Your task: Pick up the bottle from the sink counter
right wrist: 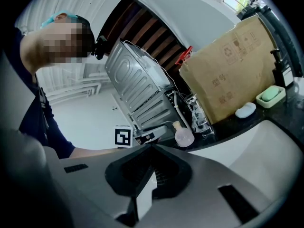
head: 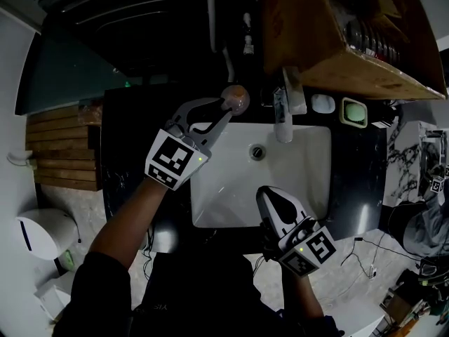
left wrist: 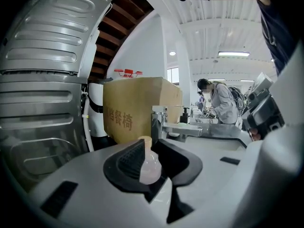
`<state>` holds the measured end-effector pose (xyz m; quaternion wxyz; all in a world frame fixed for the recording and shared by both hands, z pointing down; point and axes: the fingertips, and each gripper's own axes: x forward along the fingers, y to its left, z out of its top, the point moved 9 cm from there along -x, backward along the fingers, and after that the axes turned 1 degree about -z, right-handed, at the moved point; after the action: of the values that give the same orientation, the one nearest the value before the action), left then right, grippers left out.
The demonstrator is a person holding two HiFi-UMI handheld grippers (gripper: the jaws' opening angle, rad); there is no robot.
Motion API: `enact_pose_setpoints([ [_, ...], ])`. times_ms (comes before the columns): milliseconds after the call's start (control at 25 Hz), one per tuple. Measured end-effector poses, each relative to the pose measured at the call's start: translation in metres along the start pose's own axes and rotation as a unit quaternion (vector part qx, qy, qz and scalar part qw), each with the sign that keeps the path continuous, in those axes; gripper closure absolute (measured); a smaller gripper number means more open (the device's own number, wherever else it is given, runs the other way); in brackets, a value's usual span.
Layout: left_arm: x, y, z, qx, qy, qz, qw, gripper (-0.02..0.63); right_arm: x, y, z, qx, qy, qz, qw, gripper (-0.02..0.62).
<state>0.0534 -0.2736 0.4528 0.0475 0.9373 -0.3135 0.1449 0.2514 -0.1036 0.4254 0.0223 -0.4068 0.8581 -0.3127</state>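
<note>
On the far left, beside the left gripper [head: 226, 104], stood a ribbed sheet-metal panel [left wrist: 42, 80], grey and pressed with long rounded grooves. The left gripper reached forward over the dark, glossy counter [head: 351, 181], its two curved white jaws standing a little apart. Between their black ridged pads stood the bottle [left wrist: 151, 167], a small round flask of pale, pinkish clear material with a short neck and a tan stopper. It sat upright on the counter at the far left corner of the sink [head: 231, 188]. The ridged pad on the left lay close against its belly, though contact could not be made out for sure, and the other pad seemed to stand off it.

Beyond the bottle and the jaw tips rose a plain brown cardboard box [left wrist: 137, 113], and to the right of them a square-edged chrome tap [head: 283, 114] leaned out over the sink, a smooth white rectangular basin with a round metal drain.

The right gripper [head: 265, 192] hovered over the near right part of the basin, its jaws closed together with nothing between them. Well ahead of it and to its right, on the counter beside the box, lay a white oval soap [right wrist: 245, 110] and a pale green bar in a rectangular dish [right wrist: 270, 95].
</note>
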Motion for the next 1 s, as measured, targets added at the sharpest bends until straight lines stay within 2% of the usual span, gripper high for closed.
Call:
enact_pose_setpoints([
  [760, 0.038, 0.017, -0.011, 0.006, 0.007, -0.013, 0.9999, 0.394, 0.006, -0.007, -0.013, 0.007, 0.018, -0.003, 1.0, 0.575],
  [1000, 0.048, 0.018, -0.015, 0.009, 0.011, -0.024, 0.9996, 0.38, 0.007, -0.009, -0.016, 0.008, 0.02, -0.005, 1.0, 0.575],
])
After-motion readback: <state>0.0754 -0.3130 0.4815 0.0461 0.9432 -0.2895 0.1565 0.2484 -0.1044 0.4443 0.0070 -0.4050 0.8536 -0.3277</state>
